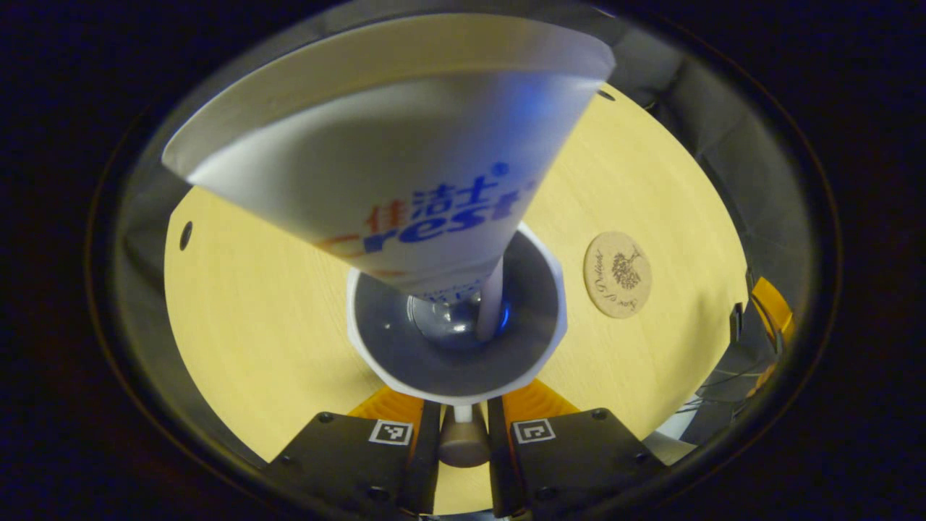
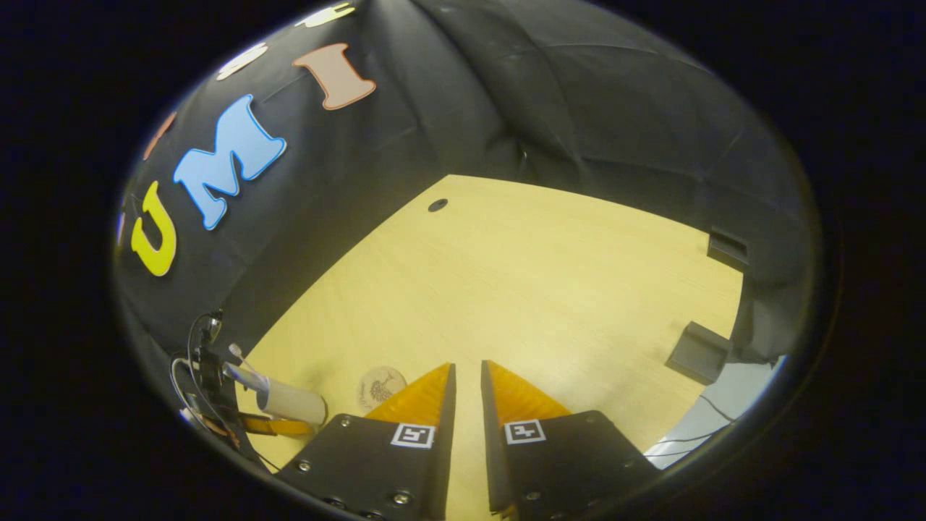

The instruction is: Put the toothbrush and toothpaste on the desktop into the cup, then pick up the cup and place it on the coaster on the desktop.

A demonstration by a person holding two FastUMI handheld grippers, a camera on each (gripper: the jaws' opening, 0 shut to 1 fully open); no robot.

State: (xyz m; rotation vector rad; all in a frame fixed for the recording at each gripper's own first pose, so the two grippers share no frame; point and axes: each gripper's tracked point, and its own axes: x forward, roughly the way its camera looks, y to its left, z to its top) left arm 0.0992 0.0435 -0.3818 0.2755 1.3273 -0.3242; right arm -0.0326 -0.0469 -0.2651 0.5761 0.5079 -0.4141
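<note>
My left gripper (image 1: 463, 416) pinches the near wall of the white, faceted plastic cup (image 1: 456, 322), one orange ribbed finger (image 1: 387, 405) on each side of what looks like its handle. Looking down into the cup, I see the white squeeze tube of toothpaste (image 1: 391, 145) standing cap-down in it, fanning toward me, and the slim white toothbrush handle (image 1: 492, 300) leaning beside it at about two o'clock inside the rim. So the loading is done, I judge; what remains is carrying the cup.

The round cork coaster with a dark printed motif (image 1: 617, 274) lies on the pale wooden desktop (image 1: 253, 325) at three o'clock from the cup, near but apart from it.

To do this well, I should keep the grip firm and the cup level, since the tall tube makes it top-heavy, then travel toward three o'clock and lower it centred on the cork.

My right gripper (image 2: 466, 380) hangs over bare desktop, its fingers nearly together on nothing.
</note>
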